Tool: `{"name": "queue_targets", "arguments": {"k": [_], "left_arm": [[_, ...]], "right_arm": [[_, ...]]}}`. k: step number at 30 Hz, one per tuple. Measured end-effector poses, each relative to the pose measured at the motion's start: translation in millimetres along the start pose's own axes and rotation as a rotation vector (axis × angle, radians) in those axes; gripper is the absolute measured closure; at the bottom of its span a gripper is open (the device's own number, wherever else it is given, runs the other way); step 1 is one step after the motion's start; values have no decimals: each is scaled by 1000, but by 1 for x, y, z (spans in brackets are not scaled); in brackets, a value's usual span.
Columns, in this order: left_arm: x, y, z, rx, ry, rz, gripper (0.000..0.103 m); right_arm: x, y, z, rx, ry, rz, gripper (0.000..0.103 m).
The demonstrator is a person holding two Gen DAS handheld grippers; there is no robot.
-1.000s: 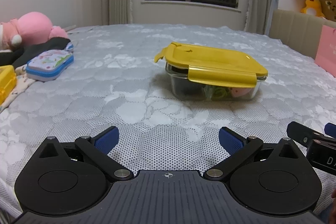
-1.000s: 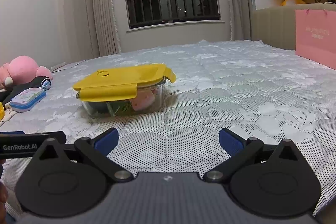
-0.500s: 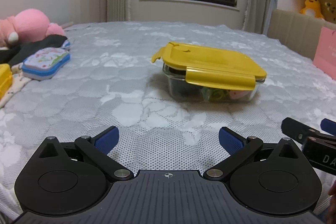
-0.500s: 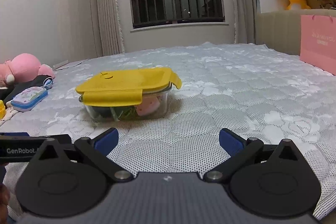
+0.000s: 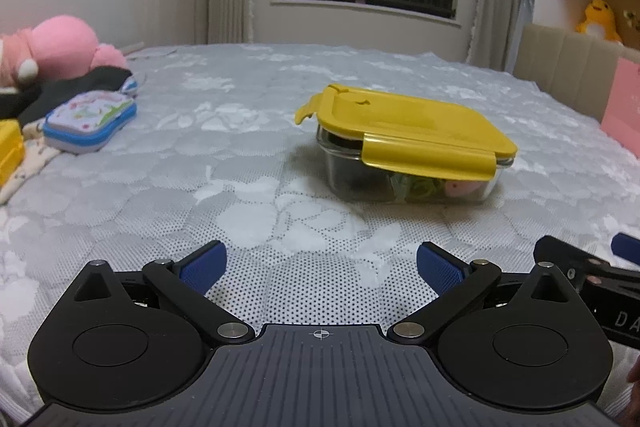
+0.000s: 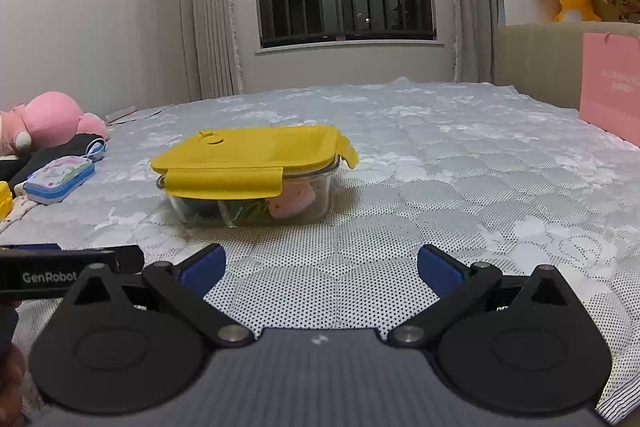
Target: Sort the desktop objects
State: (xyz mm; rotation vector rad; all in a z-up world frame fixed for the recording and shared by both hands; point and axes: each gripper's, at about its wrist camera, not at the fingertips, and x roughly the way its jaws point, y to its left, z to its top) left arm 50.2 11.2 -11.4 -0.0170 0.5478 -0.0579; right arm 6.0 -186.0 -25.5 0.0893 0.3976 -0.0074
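I held my left gripper (image 5: pixel 318 265) low over the grey quilted bedspread (image 5: pixel 248 155), its blue-padded fingers spread wide with nothing between them. My right gripper (image 6: pixel 320 265) hung the same way, fingers wide apart and empty. Ahead of both sat the glass container (image 6: pixel 256 209) with its yellow lid (image 6: pixel 256 151) on top, one side flap hanging down over the front wall and a corner flap sticking out. Through the glass I could make out something pink and some green pieces, though not what they were. No object lay between my grippers and the container, only bare bedspread. Well off to the left lay a blue-edged zip case (image 5: pixel 90 121), beside a dark cloth and a pink plush toy (image 5: pixel 60 47). A pink paper bag (image 6: pixel 610 87) stood at the far right edge
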Motion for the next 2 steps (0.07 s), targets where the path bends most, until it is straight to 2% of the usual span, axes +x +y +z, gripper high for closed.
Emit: {"name": "queue_targets", "arguments": {"k": [2], "left_arm": [[-1, -2, -1, 24, -15, 22, 0]], "right_arm": [[0, 1, -1, -2, 3, 1, 0]]}}
